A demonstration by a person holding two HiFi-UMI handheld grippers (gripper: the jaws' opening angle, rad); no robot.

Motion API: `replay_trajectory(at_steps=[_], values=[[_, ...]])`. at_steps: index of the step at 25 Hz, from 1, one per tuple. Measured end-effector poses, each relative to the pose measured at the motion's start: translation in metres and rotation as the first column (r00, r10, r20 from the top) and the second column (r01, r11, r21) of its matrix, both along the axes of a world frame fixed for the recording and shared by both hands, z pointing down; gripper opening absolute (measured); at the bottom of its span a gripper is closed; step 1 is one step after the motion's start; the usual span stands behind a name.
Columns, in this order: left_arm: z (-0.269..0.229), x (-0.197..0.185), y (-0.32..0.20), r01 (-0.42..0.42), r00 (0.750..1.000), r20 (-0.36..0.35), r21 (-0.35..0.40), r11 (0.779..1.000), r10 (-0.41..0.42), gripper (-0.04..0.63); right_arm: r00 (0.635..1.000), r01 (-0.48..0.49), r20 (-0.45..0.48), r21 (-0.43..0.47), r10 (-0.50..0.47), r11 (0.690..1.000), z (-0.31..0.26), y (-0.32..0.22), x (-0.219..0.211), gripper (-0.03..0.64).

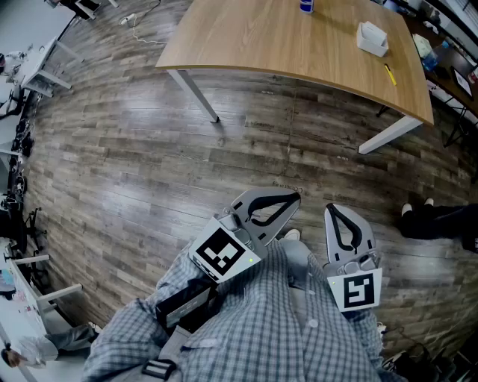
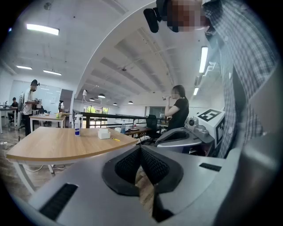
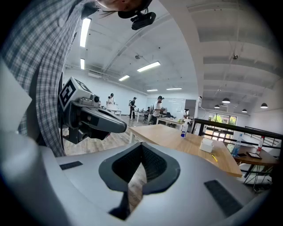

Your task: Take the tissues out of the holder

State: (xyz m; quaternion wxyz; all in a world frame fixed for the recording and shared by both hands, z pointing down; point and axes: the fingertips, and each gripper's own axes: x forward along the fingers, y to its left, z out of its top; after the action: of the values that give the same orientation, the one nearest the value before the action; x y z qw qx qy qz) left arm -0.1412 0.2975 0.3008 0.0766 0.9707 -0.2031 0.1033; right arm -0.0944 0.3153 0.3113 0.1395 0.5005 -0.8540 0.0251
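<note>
The white tissue holder [image 1: 372, 37] stands on the far right part of a wooden table [image 1: 261, 37], well ahead of both grippers. My left gripper [image 1: 293, 199] and right gripper [image 1: 333, 210] are held close to the person's checked shirt, over the floor, both shut and empty. In the left gripper view the pads [image 2: 150, 165] meet at the tip, and the holder [image 2: 104, 133] is small and distant on the table. In the right gripper view the jaws are closed too, and the holder [image 3: 206, 145] sits far off on the tabletop.
A blue-capped bottle [image 1: 306, 6] and a yellow pen [image 1: 390, 73] also lie on the table. White table legs [image 1: 196, 93] stand on the wood-plank floor [image 1: 149, 179]. A person's dark shoes [image 1: 426, 218] are at the right. More desks and people stand in the background.
</note>
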Motion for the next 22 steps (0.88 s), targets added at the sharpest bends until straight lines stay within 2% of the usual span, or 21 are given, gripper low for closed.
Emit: replay_trajectory(at_steps=[12,22], values=[[0.001,0.017,0.003,-0.001,1.000,0.002,0.005,1.000,0.001,0.007,1.000,0.005,0.010,-0.004,-0.005,1.000,0.001,0.002,0.014,0.011],[0.004,0.018,0.006,0.049,0.997,0.052,0.001,0.999,-0.049,0.007,0.997,0.010,0.079,0.001,-0.010,1.000,-0.004,0.002,0.029,0.011]])
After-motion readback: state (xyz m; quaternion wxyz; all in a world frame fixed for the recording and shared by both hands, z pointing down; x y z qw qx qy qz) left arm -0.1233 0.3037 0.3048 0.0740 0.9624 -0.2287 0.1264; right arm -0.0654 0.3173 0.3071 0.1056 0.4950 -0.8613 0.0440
